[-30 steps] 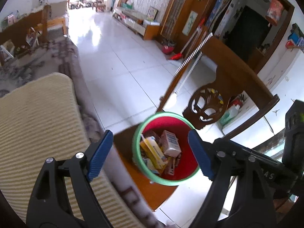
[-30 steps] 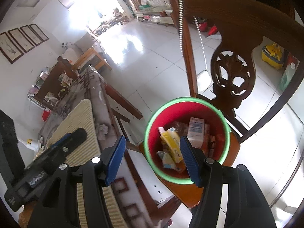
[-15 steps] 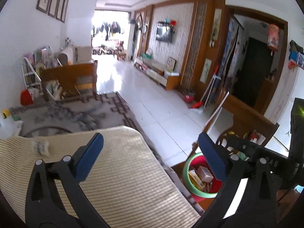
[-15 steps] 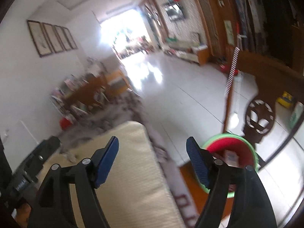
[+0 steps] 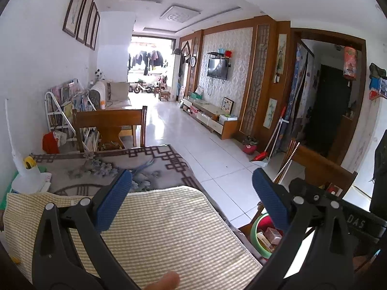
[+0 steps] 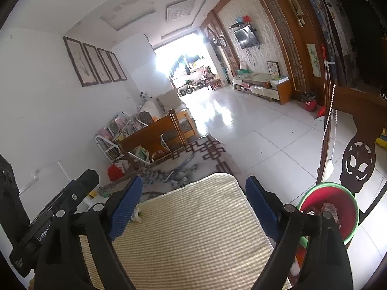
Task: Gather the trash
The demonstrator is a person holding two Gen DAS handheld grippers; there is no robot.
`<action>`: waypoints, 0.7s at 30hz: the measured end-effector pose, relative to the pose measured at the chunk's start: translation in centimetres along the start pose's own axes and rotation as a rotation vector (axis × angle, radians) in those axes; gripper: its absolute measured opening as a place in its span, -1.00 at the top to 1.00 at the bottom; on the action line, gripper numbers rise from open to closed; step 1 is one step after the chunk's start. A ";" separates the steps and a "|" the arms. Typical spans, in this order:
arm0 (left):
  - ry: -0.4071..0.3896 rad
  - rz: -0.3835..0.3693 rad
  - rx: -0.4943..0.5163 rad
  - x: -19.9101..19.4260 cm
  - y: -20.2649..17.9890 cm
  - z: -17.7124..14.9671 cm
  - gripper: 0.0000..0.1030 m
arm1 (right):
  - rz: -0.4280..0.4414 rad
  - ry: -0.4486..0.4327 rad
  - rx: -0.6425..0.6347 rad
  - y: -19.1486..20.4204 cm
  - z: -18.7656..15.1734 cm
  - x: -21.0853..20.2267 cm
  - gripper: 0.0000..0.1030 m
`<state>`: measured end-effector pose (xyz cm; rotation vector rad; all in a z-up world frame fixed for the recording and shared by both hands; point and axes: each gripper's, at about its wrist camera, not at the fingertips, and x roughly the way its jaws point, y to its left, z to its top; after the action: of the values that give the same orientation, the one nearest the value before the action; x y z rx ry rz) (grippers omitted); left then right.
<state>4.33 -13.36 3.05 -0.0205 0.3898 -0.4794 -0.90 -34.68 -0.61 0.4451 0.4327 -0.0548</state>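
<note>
A red bin with a green rim (image 6: 333,205) stands on a wooden chair seat right of the table, with boxes and wrappers inside; it also shows in the left wrist view (image 5: 260,236). My left gripper (image 5: 191,200) is open and empty above the striped yellow mat (image 5: 169,229). My right gripper (image 6: 193,205) is open and empty above the same mat (image 6: 193,236). A small crumpled white scrap (image 6: 136,215) lies on the mat beside the right gripper's left finger.
A grey patterned tablecloth (image 5: 96,166) covers the table beyond the mat. A white bottle with a yellow cap (image 5: 26,176) stands at the table's left. A carved wooden chair back (image 6: 358,157) rises behind the bin. White tiled floor (image 6: 266,130) lies to the right.
Both grippers have tilted up and swung left, away from above the bin to over the mat. The bin has shifted to the lower right of both views.
</note>
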 end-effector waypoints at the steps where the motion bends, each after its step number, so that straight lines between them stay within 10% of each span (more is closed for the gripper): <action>1: -0.010 0.000 0.010 -0.2 0.0 0.0 -0.90 | -0.001 -0.001 -0.001 0.1 -0.1 -0.1 -0.65; 7: -0.066 -0.090 -0.037 -1.8 0.5 0.4 -0.90 | -0.022 -0.009 0.015 -0.1 -0.5 -0.5 -0.66; 21: -0.034 0.062 -0.015 -1.9 0.6 0.5 -0.90 | -0.084 -0.030 0.037 -1.1 -1.0 -1.6 -0.70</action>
<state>3.23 -12.05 4.08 -0.0309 0.3600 -0.4144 -2.94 -35.27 -1.22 0.4619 0.4210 -0.1504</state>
